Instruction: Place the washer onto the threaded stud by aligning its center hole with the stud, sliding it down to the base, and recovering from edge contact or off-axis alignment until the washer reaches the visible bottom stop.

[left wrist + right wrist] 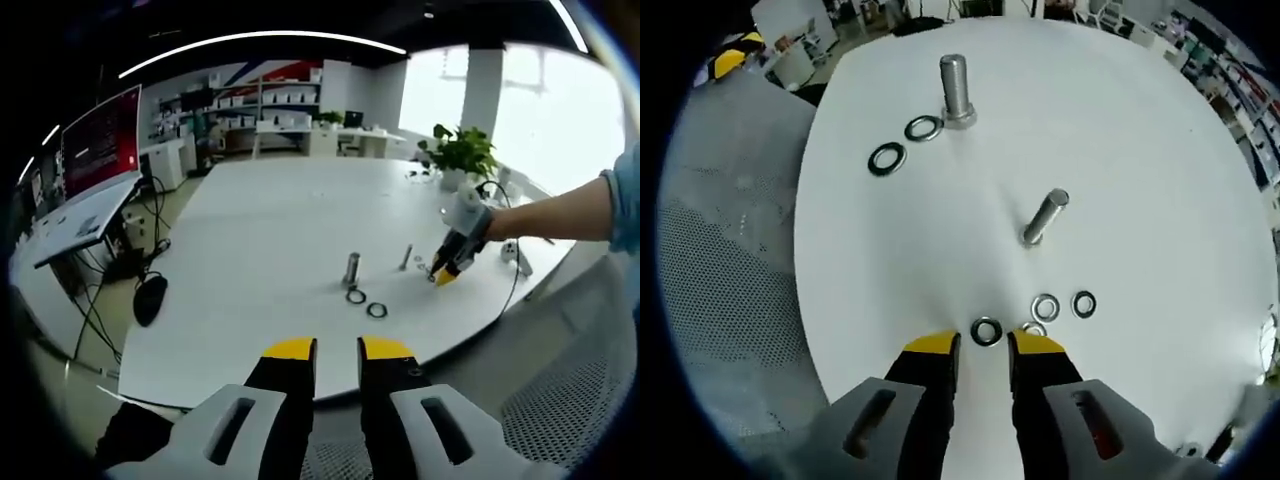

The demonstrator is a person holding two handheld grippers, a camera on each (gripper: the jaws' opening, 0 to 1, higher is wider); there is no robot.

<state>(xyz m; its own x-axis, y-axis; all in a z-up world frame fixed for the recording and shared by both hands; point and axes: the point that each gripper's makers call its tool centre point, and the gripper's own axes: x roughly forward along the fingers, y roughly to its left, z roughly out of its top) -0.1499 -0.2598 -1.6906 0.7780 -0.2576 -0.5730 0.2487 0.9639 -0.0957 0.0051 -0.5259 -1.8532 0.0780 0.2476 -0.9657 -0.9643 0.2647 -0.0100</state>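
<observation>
The left gripper (337, 350) hangs just off the near edge of the white desk (260, 220). Its fingers are spread a little and hold nothing.

On the desk, near that edge, two dark rings (887, 158) lie flat beside a thick bolt (955, 90) that stands straight up. One of the two rings rests right by the bolt's foot, the other a bit farther out.

More to the right stands a thinner stud (1044, 217), and it looks tilted in the right gripper view. Past it lie a few small washers. One washer (986, 331) lies flat on the desk just in front of the right gripper (983, 348), right between the two yellow tips. Another washer (1045, 307) and a third (1084, 304) lie close by, and a fourth is partly hidden by the right finger.

The right gripper's fingers are a little apart and are not pinching anything yet. A person's arm (560, 215) holds this gripper low over the desk.

I think the washer is small, thin, hard and light. It looks smooth, so it could slip or skid away on the flat desk. It would be best to pinch it by its outer rim and leave the hole free for the stud.
</observation>
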